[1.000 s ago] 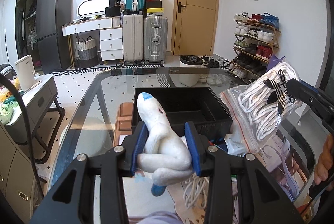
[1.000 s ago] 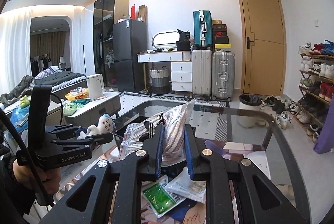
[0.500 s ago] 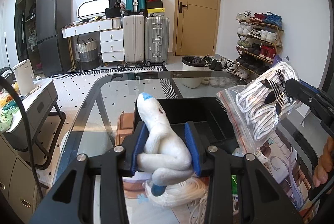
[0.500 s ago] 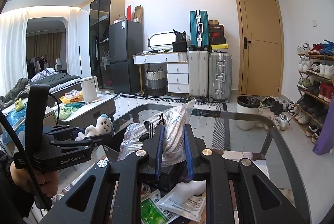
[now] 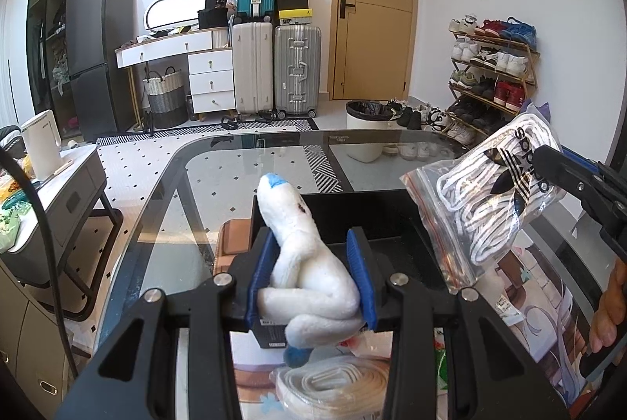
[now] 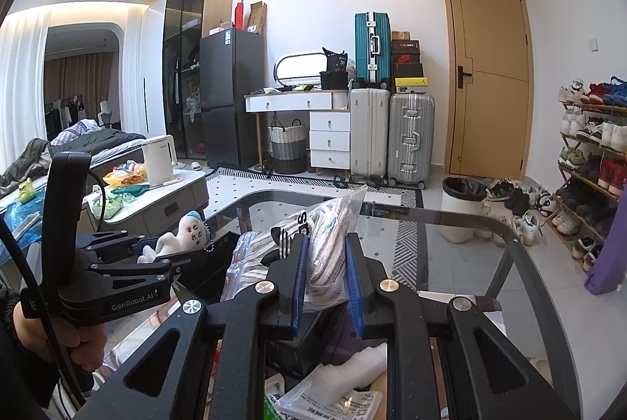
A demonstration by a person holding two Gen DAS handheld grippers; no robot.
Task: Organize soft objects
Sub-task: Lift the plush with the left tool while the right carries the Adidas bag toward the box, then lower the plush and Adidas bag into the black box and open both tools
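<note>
My left gripper (image 5: 311,255) is shut on a white plush toy (image 5: 301,255) with blue tips, held just in front of the black storage box (image 5: 376,216) on the glass table (image 5: 219,185). In the right wrist view the same toy (image 6: 178,236) shows in the left gripper (image 6: 156,249). My right gripper (image 6: 325,263) is shut on a clear zip bag of white laces (image 6: 329,236). That bag (image 5: 490,200) hangs at the right of the box in the left wrist view.
A bagged coil of pale cord (image 5: 333,384) lies under the left gripper. Packets and printed paper (image 6: 333,400) lie on the near table. Suitcases (image 5: 274,67), a door (image 5: 372,8), a shoe rack (image 5: 490,67) and a bin (image 5: 364,134) stand beyond. A side table (image 5: 58,192) stands left.
Both grippers have moved toward the far side of the table, keeping hold of the toy and the bag. The black box now sits closer and lower in the left wrist view.
</note>
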